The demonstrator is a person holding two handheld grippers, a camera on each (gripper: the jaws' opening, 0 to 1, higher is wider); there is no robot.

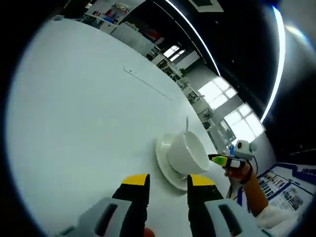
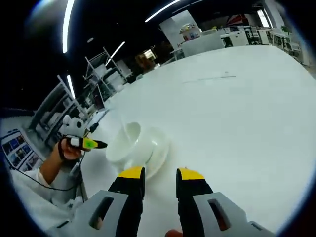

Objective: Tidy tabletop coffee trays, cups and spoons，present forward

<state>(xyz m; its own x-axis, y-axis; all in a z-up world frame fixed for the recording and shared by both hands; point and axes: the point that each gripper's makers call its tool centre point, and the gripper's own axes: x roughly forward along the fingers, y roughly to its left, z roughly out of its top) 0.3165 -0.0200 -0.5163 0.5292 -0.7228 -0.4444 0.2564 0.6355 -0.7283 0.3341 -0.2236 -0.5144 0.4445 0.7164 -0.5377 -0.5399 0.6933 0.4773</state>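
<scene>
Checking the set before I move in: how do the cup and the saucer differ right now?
The cup is deep and tall; the saucer is flat and wider. The cup sits on the saucer, while the saucer rests directly on the table. A thin spoon handle rises from the cup, not from the saucer. Both are plain white.

Bright ceiling strip lights [image 1: 197, 34], window [image 1: 217, 91] glare; slight motion blur; strong fisheye edge distortion.
</scene>
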